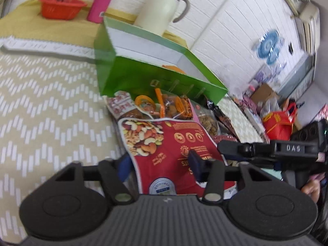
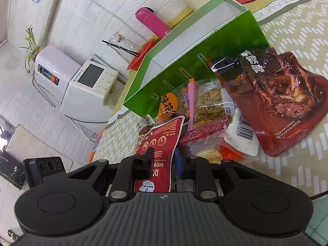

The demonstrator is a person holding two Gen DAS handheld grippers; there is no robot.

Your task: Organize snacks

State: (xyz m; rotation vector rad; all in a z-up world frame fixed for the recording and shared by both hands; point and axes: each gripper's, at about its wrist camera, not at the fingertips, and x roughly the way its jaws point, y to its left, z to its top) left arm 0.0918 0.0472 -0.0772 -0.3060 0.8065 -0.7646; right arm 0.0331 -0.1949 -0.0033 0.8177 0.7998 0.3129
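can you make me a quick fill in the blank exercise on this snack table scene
1. The open cardboard box behind the snack pile is ____ on the outside.
2. The red foil pouch between the left hand-held gripper fingers pictures mixed ____.
3. The tall flask beside the orange plastic basket is ____.
4. The cream jug behind the box has a curved ____ on its side.

Missing words: green; nuts; pink; handle

A lived-in home, likely a dining corner: the desk point(image 1: 41, 106) wears a zigzag cloth, a cream thermos jug point(image 1: 162, 10) and pink flask point(image 1: 102, 0) stand against a white brick-pattern wall point(image 1: 235, 30), and a countertop water dispenser point(image 2: 86, 88) sits nearby.
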